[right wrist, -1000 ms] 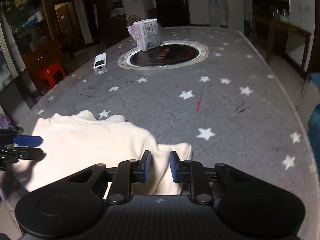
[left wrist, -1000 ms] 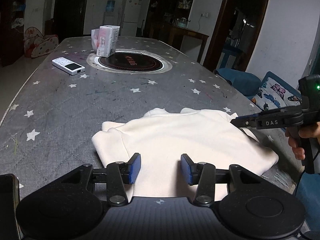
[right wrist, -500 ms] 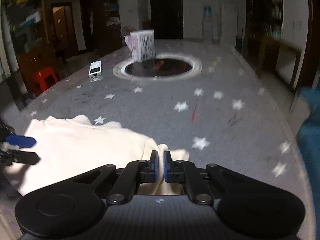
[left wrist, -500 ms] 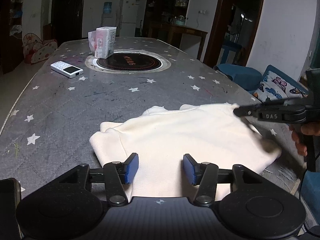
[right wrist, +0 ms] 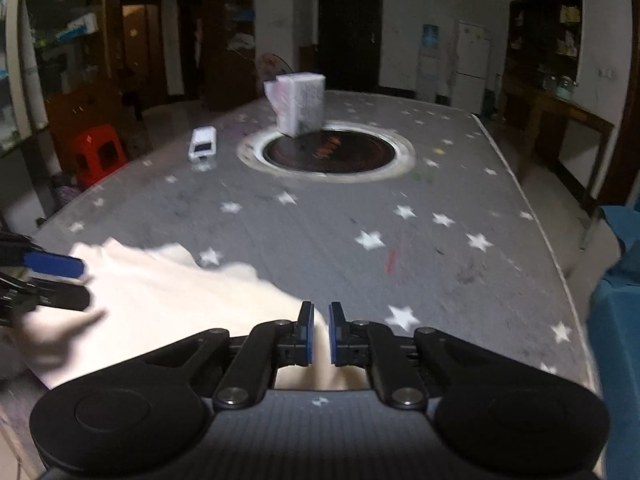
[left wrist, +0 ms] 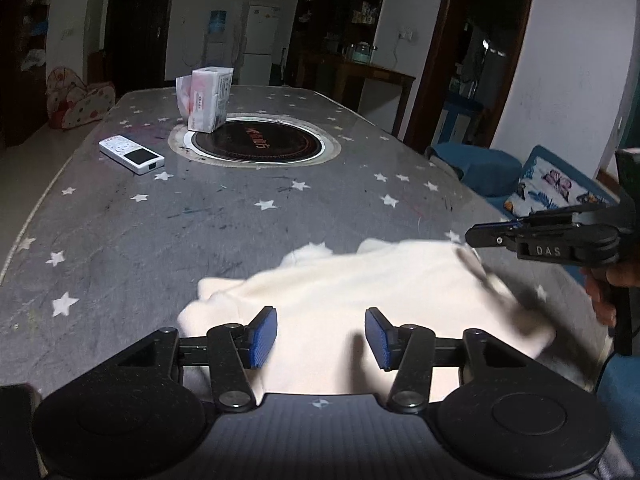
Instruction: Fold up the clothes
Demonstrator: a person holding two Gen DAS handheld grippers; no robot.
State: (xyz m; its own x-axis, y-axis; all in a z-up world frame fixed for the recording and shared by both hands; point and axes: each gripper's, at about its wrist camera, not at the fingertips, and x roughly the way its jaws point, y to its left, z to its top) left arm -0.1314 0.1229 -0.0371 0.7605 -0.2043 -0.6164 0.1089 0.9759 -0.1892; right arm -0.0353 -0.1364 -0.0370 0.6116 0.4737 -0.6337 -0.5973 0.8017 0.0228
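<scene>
A grey tabletop (left wrist: 168, 232) printed with white stars fills a dim room; a round dark hob (left wrist: 258, 145) is sunk into its middle, and everything else is placed from it. A tissue pack (left wrist: 208, 100) stands on the hob's far left rim; a white remote (left wrist: 131, 155) lies just left of the hob; a fridge (left wrist: 260, 44) stands well behind it by the wall; a blue sofa (left wrist: 480, 168) sits to its right, off the tabletop. The cream garment (left wrist: 340, 292) lies on the near edge, well in front of the hob. The left claw (left wrist: 320, 336) hangs released over the garment's near hem, pads apart, gripping nothing; the right claw (right wrist: 320, 338) is clenched on a pinch of the garment's right corner.
</scene>
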